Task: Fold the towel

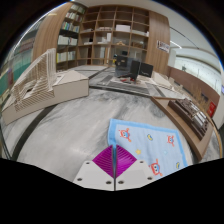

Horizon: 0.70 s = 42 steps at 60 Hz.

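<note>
A light blue towel [150, 142] with cartoon prints and small stars lies on a grey table [65, 125], just ahead of the fingers and to their right. My gripper [112, 150] has its two purple pads pressed together at the tips, right at the towel's near left edge. The towel's edge meets the pad tips; whether cloth is pinched between them is hidden.
A white wooden rack [40, 85] stands on the table at the left. Beyond the table are desks with dark monitors [133, 70], tall wooden shelving [105, 30] at the back, and a wooden counter [195, 105] along the right.
</note>
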{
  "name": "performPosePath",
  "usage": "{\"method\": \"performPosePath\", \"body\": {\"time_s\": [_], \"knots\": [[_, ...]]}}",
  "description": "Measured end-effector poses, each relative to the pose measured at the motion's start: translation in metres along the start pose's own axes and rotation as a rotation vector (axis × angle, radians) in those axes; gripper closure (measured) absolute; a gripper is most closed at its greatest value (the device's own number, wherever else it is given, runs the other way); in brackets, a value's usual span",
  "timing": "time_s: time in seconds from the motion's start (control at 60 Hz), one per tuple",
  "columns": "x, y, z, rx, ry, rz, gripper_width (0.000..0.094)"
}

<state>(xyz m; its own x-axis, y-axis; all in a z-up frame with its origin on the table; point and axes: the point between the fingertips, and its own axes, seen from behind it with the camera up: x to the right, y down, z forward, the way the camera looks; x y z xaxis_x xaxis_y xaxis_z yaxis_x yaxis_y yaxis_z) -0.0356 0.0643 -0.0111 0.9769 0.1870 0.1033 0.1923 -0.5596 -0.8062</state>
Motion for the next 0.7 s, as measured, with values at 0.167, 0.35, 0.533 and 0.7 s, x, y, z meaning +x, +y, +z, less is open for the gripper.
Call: {"method": "performPosePath", "body": {"time_s": [0.167,0.35,0.533,0.7], "knots": [[0.017,-0.047,-0.028,0.099,0.021,-0.019,0.0933],[0.098,-0.063,-0.059,0.127,0.093,0.072,0.0934],[0.188,0.001,-0.052,0.000,0.210,0.105,0.0935],[0.220,0.039,-0.042,-0.059,0.242,0.093,0.0907]]}}
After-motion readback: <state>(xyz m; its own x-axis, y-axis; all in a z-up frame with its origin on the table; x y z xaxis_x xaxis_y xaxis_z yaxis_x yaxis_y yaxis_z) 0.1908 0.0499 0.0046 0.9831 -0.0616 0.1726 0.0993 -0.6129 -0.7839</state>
